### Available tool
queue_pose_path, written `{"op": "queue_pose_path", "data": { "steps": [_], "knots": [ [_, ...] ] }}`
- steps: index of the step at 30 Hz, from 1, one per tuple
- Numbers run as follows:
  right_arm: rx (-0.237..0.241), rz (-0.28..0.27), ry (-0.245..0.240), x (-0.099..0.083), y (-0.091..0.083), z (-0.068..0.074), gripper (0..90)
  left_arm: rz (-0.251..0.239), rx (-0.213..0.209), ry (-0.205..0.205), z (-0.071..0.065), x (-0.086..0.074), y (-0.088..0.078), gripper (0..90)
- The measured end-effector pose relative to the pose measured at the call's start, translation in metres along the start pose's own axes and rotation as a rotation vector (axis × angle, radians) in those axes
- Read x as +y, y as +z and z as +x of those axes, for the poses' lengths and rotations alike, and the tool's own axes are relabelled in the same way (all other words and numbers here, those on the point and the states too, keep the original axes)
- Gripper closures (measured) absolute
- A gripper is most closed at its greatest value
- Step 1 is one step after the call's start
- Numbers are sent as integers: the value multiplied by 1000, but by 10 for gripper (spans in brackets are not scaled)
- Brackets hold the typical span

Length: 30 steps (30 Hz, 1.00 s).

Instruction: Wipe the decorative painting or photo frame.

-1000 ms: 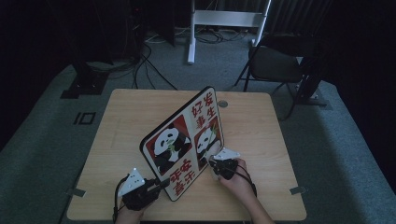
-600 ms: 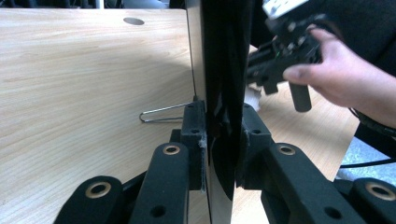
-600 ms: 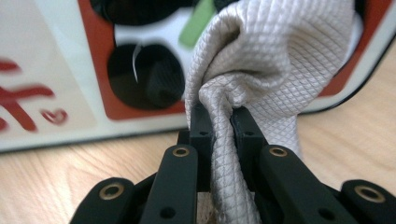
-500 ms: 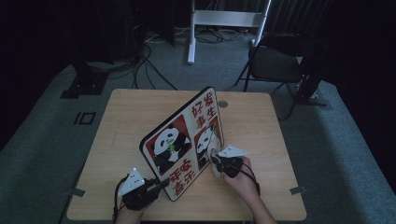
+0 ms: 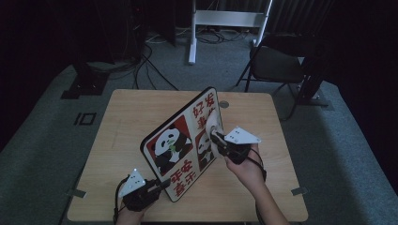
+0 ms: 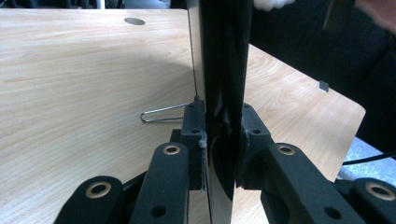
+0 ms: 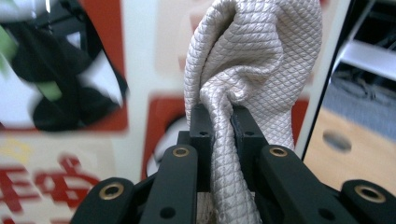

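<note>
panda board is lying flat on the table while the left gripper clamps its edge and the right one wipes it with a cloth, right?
Not flat. The high view shows the panda board standing on edge on the table. The rest holds: the left gripper clamps its edge and the right gripper presses a cloth on its face.

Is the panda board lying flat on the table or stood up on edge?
On edge. The panda board rises from the table, its near bottom corner clamped in the left gripper.
</note>
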State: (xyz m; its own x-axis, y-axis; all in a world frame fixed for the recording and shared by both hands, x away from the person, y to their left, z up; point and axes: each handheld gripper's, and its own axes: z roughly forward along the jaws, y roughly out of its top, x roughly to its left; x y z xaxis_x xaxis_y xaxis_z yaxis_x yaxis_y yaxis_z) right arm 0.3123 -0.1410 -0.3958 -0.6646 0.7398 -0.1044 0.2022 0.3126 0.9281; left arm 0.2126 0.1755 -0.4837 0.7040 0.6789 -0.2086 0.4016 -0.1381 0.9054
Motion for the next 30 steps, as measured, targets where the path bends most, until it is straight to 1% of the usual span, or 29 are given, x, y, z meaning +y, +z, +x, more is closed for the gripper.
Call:
{"op": "queue_pose_path", "data": {
  "steps": [4,6,8,12,13,15,18,21,25,30],
  "knots": [
    [0,-51,-29,24,-3,2,815,1,4,5,0,0,0,775],
    [6,-73,-38,35,-4,5,814,1,-2,1,0,0,0,776],
    [9,-91,-52,45,-4,8,815,0,4,5,0,0,0,776],
    [20,-120,-69,61,-3,13,814,0,1,0,0,0,0,776],
    [20,-128,-75,64,-2,14,814,0,5,4,0,0,0,776],
    [26,-128,-87,70,2,17,814,0,1,2,0,0,0,776],
    [27,-119,-98,74,10,20,814,0,1,4,0,0,0,776],
    [27,-99,-106,74,19,21,814,1,3,7,0,0,0,777],
    [28,-67,-113,67,28,21,813,2,4,5,1,0,0,777],
    [23,-51,-106,59,29,19,813,2,5,9,0,0,0,776]
  ]
}}
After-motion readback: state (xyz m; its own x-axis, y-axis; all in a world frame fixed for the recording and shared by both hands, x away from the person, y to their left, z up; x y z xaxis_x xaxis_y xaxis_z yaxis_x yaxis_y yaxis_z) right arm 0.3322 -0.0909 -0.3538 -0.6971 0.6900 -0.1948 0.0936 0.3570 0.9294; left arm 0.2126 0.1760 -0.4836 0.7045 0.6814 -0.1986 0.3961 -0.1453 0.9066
